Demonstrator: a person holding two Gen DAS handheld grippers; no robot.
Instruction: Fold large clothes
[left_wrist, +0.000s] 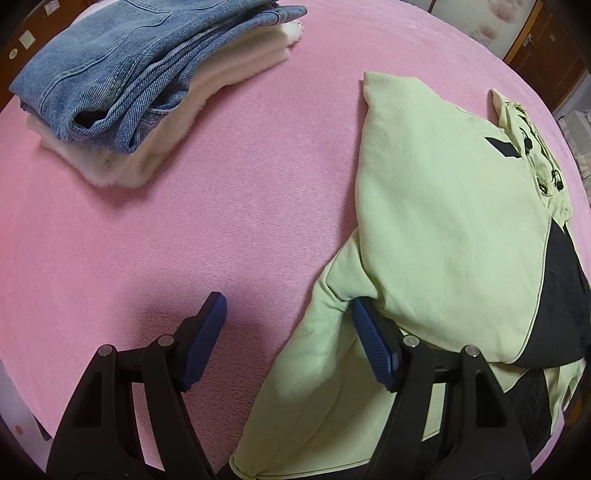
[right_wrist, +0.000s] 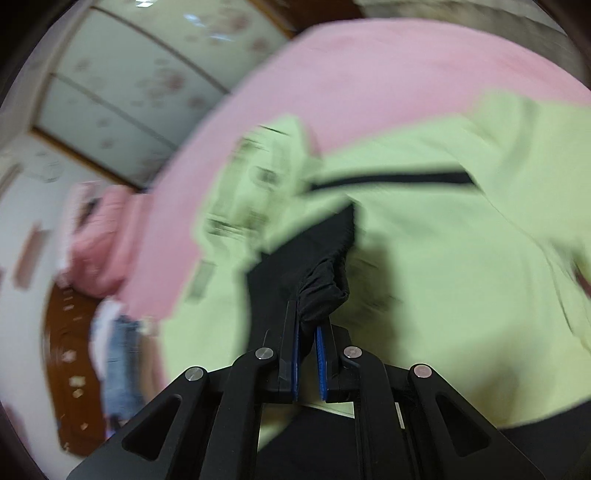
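The green jacket (left_wrist: 443, 206) lies on the pink bed (left_wrist: 240, 184), right of the jeans pile (left_wrist: 122, 70). The right hand-held gripper (right_wrist: 308, 328) pinches its black part; it might slip. The left hand-held gripper (left_wrist: 286, 317) is open, empty.

No legible text, brand, number or sign anywhere. Dark marks on the light green hoodie (left_wrist: 443, 206) too blurred and small to read. Nothing else lettered.

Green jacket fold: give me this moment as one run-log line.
left hand-held gripper: open, over green jacket sleeve | right hand-held gripper: shut on jacket's black fabric | folded jeans: stacked aside
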